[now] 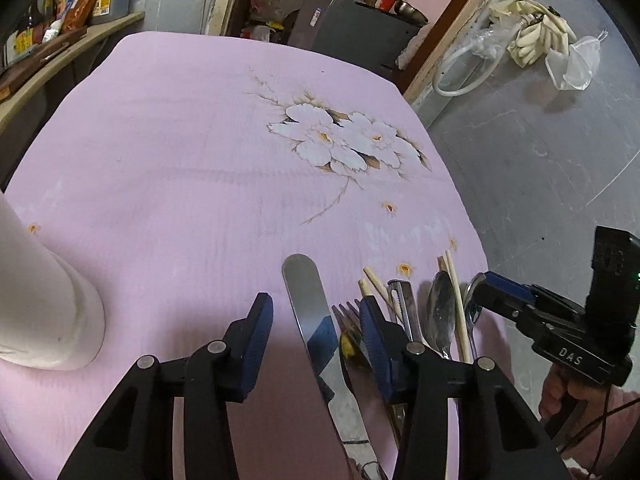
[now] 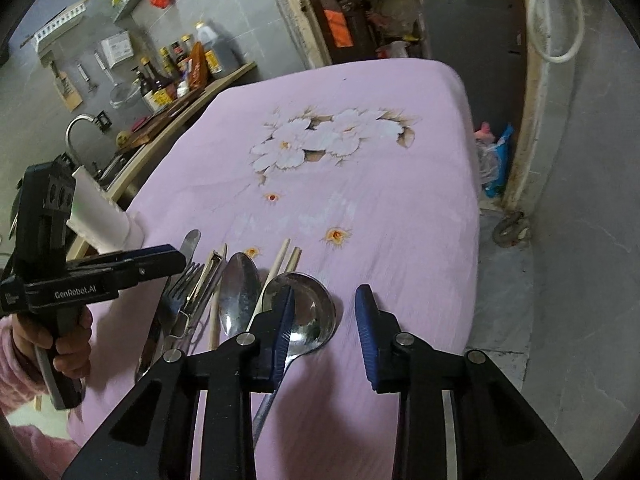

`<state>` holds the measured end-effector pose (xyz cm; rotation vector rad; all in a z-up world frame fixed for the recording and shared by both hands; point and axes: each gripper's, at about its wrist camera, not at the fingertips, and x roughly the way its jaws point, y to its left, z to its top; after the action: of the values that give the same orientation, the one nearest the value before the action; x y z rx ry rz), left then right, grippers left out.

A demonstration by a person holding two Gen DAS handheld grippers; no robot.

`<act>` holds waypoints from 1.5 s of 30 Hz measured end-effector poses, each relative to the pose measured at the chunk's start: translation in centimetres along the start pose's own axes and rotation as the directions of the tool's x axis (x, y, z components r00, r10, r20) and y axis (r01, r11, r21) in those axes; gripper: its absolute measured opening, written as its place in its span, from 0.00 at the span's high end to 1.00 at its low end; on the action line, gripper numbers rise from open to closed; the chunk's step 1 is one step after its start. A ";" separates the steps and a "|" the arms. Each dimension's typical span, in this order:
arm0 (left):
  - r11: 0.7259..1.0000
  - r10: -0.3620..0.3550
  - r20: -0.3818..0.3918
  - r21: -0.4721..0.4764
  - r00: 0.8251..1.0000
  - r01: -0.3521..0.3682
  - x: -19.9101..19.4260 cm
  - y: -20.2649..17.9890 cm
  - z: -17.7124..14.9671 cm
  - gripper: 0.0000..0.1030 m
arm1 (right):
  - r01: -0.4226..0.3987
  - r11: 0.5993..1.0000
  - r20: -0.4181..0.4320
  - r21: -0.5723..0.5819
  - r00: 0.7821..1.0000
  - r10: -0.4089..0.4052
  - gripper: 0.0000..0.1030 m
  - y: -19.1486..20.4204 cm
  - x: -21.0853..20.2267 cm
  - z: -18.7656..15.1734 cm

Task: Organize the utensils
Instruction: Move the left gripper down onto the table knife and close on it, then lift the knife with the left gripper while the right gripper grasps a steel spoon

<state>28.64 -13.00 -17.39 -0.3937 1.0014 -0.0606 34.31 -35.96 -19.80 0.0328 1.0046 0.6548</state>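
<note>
Several utensils lie side by side on the pink flowered tablecloth (image 1: 160, 160). My left gripper (image 1: 316, 332) is open, and the table knife (image 1: 302, 292) lies lengthwise between its blue pads without touching them. To the knife's right are a fork (image 1: 348, 312), a metal peeler (image 1: 404, 304), an oval spoon (image 1: 440, 312), chopsticks (image 1: 456, 300) and a round-bowled spoon (image 2: 312, 308). My right gripper (image 2: 326, 320) is open low over the round spoon. Its left finger covers part of the bowl and the handle runs back under that finger.
A tall white cylinder (image 1: 40, 300) stands on the cloth to the left of the knife. The table's right edge (image 2: 476, 240) drops to a grey floor. A counter with bottles (image 2: 180, 68) and a sink lies beyond the left side.
</note>
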 end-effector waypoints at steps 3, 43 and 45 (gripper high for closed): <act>1.000 0.003 -0.008 0.004 1.000 -0.003 0.1 -0.1 0.2 0.59 | -0.018 1.000 -0.017 -0.003 1.000 0.018 0.73 0.0 0.6 0.2; 0.984 -0.069 -0.163 -0.176 0.984 0.039 1.4 -0.1 1.1 0.94 | -0.042 0.998 -0.086 -0.043 0.996 0.038 0.94 -0.1 0.1 -0.3; 0.989 -0.054 -0.184 -0.148 0.981 0.026 1.5 -0.4 1.5 0.97 | -0.030 0.998 -0.075 -0.050 0.997 0.027 0.96 0.2 -0.4 -0.4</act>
<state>30.74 -13.27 -17.70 -0.5494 1.1885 -0.0621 33.80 -36.10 -19.67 -0.0221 1.0603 0.7118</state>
